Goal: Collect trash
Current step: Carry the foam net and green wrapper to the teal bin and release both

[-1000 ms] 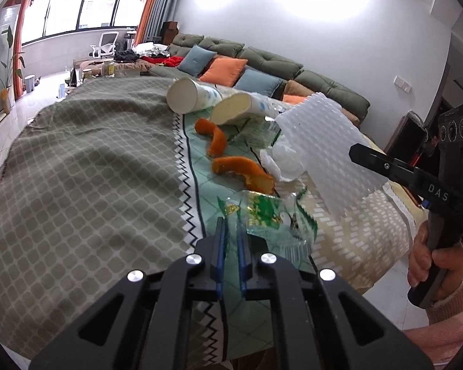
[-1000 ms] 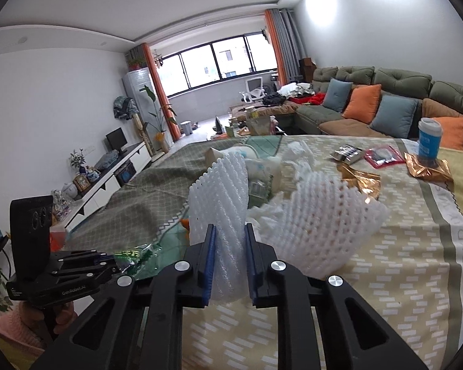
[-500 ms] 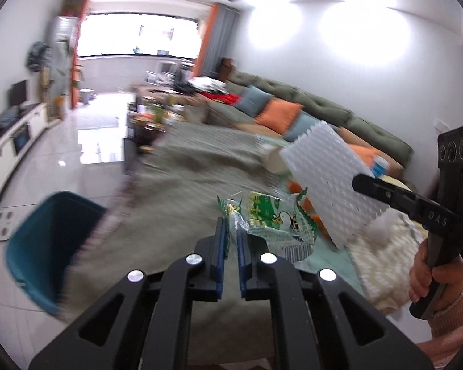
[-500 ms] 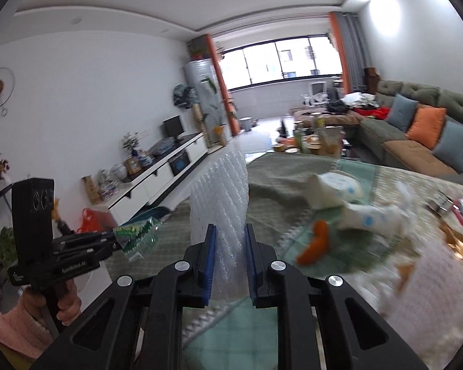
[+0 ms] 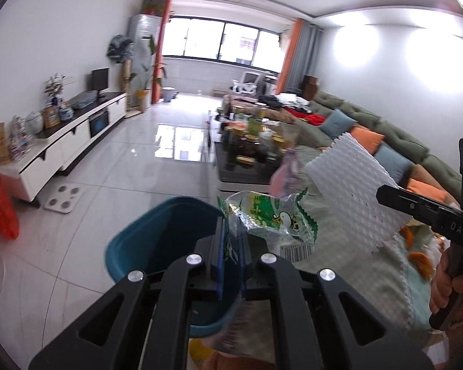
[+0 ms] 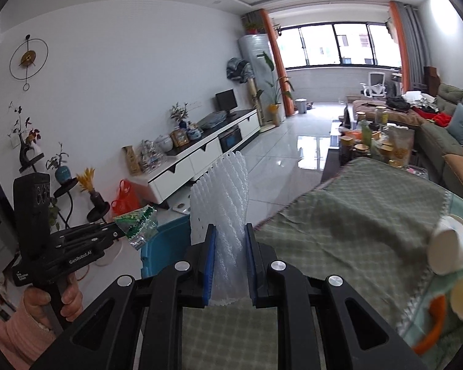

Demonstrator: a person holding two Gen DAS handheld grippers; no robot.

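Note:
My left gripper (image 5: 231, 246) is shut on a crumpled clear and green plastic wrapper (image 5: 268, 215) and holds it over the near rim of a teal trash bin (image 5: 157, 234) on the floor. My right gripper (image 6: 230, 256) is shut on a white foam net sleeve (image 6: 220, 197) that stands up between the fingers, just right of the bin (image 6: 166, 246). The left gripper and its wrapper (image 6: 137, 225) also show in the right wrist view. The foam sleeve (image 5: 355, 188) also shows in the left wrist view.
The table with a grey-green patterned cloth (image 6: 339, 215) lies to the right, with paper cups (image 6: 450, 249) and orange peel (image 6: 432, 323) on it. A white TV cabinet (image 5: 61, 148) runs along the left wall. A red bag (image 5: 0, 206) lies on the floor.
Both grippers have swung left, away from the table and toward the bin. The wrapper now hangs over the bin's rim. The foam sleeve came along beside it.

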